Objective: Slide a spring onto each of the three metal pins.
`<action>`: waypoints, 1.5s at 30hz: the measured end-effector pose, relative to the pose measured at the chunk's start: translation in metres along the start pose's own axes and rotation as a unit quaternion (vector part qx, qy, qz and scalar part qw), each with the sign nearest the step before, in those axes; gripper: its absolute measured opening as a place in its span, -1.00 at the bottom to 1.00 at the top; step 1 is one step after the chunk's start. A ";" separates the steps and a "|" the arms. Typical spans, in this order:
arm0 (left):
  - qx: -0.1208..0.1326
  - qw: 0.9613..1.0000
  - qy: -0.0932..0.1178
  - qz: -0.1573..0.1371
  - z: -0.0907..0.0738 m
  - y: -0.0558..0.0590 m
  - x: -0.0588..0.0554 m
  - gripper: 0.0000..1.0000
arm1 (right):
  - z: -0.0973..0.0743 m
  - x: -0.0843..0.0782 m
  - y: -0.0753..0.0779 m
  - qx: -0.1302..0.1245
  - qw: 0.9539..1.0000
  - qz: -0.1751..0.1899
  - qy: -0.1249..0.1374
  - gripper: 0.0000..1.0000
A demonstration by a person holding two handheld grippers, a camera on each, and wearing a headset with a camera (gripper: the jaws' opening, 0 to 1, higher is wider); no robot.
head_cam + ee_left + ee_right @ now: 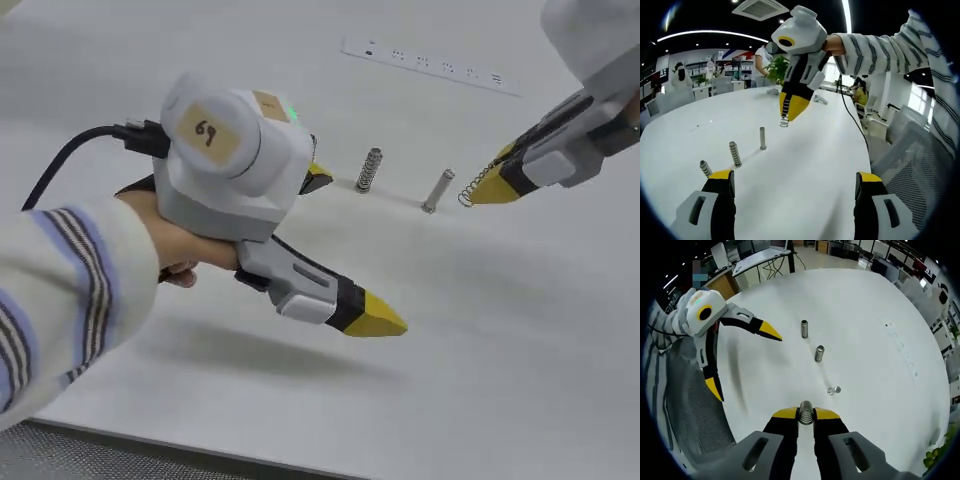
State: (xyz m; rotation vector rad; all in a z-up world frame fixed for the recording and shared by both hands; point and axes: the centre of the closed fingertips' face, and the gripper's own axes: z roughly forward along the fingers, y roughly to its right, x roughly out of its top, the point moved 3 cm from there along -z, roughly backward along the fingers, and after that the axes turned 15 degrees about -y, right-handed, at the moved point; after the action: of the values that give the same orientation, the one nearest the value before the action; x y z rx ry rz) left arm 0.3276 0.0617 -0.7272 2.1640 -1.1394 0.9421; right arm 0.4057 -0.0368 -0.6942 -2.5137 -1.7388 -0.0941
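A bare metal pin (437, 190) stands upright on the white table (480, 330). To its left a second pin (369, 170) wears a spring. In the left gripper view a third pin (705, 168), also with a spring, stands nearest, then the sprung one (734, 153), then the bare pin (762, 138). My right gripper (495, 187) is shut on a loose spring (478, 183) that hangs just right of and above the bare pin. The spring (806, 412) sticks out between the right gripper's yellow tips (806, 416), above the bare pin (834, 390). My left gripper (347, 250) hovers open, holding nothing.
A white power strip (430, 65) lies at the far side of the table. The table's near edge (200, 445) runs along the bottom left. Office chairs (900, 150) stand beside the table, and a person (760, 65) stands far behind it.
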 end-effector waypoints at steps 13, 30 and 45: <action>0.001 1.000 0.003 -0.005 -0.001 -0.001 0.000 0.96 | 0.020 0.016 0.028 -0.024 0.999 -0.022 -0.037 -0.85; -0.017 1.000 -0.018 0.008 0.002 0.007 -0.007 0.96 | 0.026 0.026 0.047 -0.046 0.998 -0.023 -0.042 -0.85; -0.010 1.000 -0.027 0.010 -0.004 0.004 -0.011 0.92 | 0.052 0.028 0.053 -0.042 0.996 -0.052 -0.066 -0.84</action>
State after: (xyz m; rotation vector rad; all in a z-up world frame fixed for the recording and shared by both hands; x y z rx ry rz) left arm 0.3185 0.0680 -0.7333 2.1783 -1.1915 0.8830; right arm 0.4649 -0.0239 -0.7454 -2.5397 -1.9564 -0.0076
